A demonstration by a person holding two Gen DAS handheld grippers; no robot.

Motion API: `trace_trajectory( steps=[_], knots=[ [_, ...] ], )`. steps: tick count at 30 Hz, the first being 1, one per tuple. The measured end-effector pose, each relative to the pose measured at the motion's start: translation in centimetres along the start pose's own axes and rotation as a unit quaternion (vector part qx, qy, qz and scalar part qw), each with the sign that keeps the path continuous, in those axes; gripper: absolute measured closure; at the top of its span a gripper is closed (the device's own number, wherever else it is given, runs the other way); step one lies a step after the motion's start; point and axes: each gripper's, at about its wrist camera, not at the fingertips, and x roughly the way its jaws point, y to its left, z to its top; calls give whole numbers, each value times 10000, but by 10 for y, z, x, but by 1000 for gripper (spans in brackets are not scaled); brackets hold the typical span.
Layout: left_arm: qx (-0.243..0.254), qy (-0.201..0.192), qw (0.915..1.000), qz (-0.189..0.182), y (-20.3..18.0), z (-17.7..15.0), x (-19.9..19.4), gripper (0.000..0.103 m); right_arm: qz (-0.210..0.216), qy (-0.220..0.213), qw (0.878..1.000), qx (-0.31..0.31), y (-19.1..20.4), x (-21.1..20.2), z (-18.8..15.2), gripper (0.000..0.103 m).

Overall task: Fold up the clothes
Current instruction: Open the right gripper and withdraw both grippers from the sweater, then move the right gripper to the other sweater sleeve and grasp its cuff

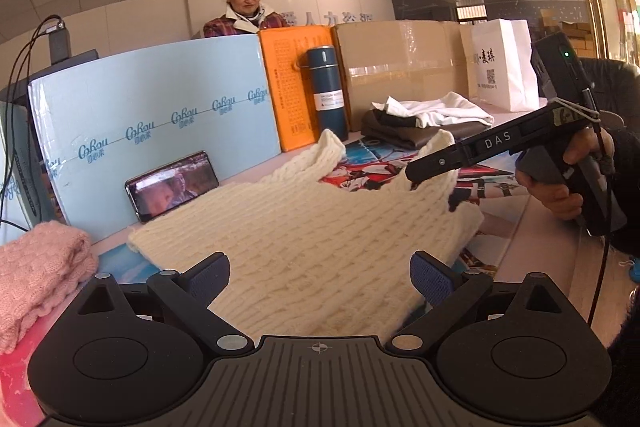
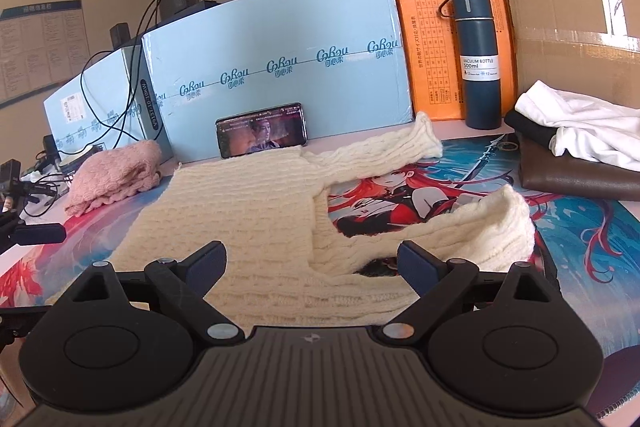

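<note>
snagging is the nearest risk, by my reading: the left gripper hangs with its fingers spread wide and empty over the body of the cream knit sweater, and the loose cable weave could catch on a blue pad and drag the whole piece across the printed mat instead of folding cleanly. the right gripper is likewise spread and holds nothing, its pads to either side of the sweater's near edge, and in the left view its tip sits at or just above the near sleeve; whether it touches the knit i cannot tell. a pinch taking only one layer there could leave the fold lopsided. the sweater lies flat on the mat, both sleeves stretched toward the far right, the nearer one bunched at its cuff. farther off, the propped phone stands just beside the sweater's far edge and a swung sleeve might knock it, or the blue bottle beyond.
</note>
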Motion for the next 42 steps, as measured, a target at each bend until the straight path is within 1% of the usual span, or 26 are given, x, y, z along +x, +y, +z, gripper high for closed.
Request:
trace_trajectory(
  steps=[5, 8, 11, 12, 14, 21, 25, 27, 29, 30, 31, 33, 35, 37, 40, 42],
  knots=[
    [671, 297, 9973, 100, -18, -5, 1, 4, 302, 64, 9992, -264, 10, -7, -4, 9],
    [829, 356, 9958, 158, -20, -6, 4, 4, 472, 66, 9984, -307, 13, -9, -5, 8],
    [857, 416, 9952, 242, -19, -8, 9, 3, 583, 86, 9976, -353, 16, -9, -5, 7],
    [865, 417, 9950, 282, -20, -9, 10, 0, 617, 99, 9974, -367, 17, -9, -6, 7],
    [880, 399, 9948, 332, -20, -8, 12, 0, 693, 136, 9966, -418, 20, -8, -6, 7],
    [886, 236, 9953, 301, -20, -3, 17, 0, 1169, 328, 9899, -729, 35, -7, -12, 7],
    [658, 96, 9973, 307, -10, -4, 13, 0, 1429, 465, 9830, -1051, 45, -9, -16, 7],
    [575, 16, 9979, 309, -7, -3, 10, 1, 1431, 527, 9804, -1245, 50, -9, -18, 7],
    [536, -36, 9982, 252, -6, -3, 8, 3, 1269, 563, 9802, -1414, 55, -5, -19, 7],
    [526, -53, 9984, 208, -5, -3, 8, 7, 1127, 578, 9802, -1520, 57, -2, -19, 7],
    [508, -67, 9985, 176, -5, -3, 7, 8, 982, 594, 9800, -1627, 60, 0, -19, 7],
    [440, -103, 9988, 178, -3, -3, 7, 9, 903, 596, 9779, -1791, 62, 5, -19, 8],
    [383, -142, 9990, 192, -1, -2, 6, 9, 836, 599, 9759, -1926, 64, 9, -18, 10],
    [468, -147, 9986, 173, -4, -2, 5, 9, 757, 547, 9749, -2019, 65, 14, -16, 14],
    [794, -65, 9968, 87, -15, -3, 7, 9, 807, 480, 9755, -1991, 66, 18, -13, 27],
    [1007, 33, 9949, -11, -21, -4, 10, 9, 836, 521, 9741, -2034, 67, 20, -13, 38]
  ],
)
